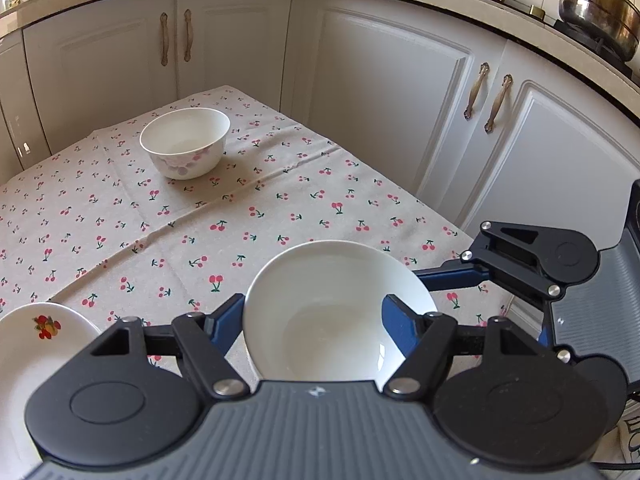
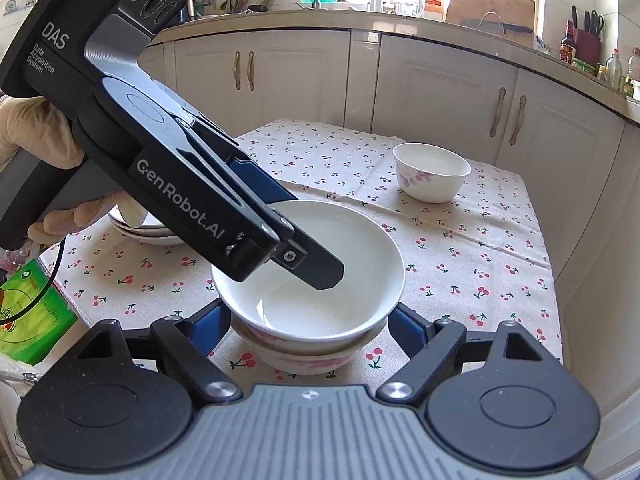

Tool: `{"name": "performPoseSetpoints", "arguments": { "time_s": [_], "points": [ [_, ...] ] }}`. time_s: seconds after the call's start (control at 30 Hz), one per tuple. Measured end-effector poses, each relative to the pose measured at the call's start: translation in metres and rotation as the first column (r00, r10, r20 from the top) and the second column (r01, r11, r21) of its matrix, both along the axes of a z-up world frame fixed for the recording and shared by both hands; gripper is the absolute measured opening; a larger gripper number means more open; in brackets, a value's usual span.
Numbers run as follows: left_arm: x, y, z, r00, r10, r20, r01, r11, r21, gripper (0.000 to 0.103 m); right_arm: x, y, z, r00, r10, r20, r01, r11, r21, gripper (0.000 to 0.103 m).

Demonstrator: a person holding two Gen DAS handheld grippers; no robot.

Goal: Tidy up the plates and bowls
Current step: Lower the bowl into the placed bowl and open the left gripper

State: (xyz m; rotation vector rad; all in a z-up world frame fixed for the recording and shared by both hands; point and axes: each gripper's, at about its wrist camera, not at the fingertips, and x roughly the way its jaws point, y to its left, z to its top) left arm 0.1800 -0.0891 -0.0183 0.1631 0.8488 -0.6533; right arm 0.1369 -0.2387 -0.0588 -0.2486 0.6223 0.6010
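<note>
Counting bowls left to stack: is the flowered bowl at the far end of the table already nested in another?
No, the flowered bowl stands alone on the tablecloth.

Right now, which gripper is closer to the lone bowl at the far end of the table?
Neither clearly. The left gripper and right gripper both sit at the stacked bowls, well short of the lone bowl.

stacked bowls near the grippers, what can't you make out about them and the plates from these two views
- Lower bowl: right wrist view, mostly covered by the top bowl; unseen in the left wrist view.
- Plate stack: right wrist view, count unclear behind the left gripper and the gloved hand.
- Fruit-print plate: left wrist view, cut by the frame edge and gripper body.
</note>
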Motion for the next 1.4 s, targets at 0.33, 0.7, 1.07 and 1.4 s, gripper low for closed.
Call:
{"name": "performPoseSetpoints", "arguments": {
  "time_s": [0.33,0.7,1.07,1.4],
  "points": [
    [0.001,0.002,-0.002,1.000,0.004,-0.004,-0.004,1.000,-0.005,0.073,0.001,0.001,-0.001,1.000,0.003,-0.002,-0.003,1.000,-0.001,0.089],
    [0.000,0.005,-0.007,1.000,0.006,-0.015,-0.006,1.000,-0.018,0.079,0.001,0.000,-0.001,1.000,0.000,-0.001,0.000,1.000,0.014,0.091],
    [-0.001,0.016,0.003,1.000,0.028,0.008,-0.028,0.999,-0.022,0.082,-0.003,-0.002,0.008,0.999,0.004,0.035,-0.004,1.000,0.022,0.100],
    [-0.001,0.024,0.016,0.999,0.021,0.033,-0.020,0.999,-0.043,0.094,-0.003,-0.003,0.015,0.999,-0.002,0.049,0.002,1.000,0.012,0.103]
  ]
}}
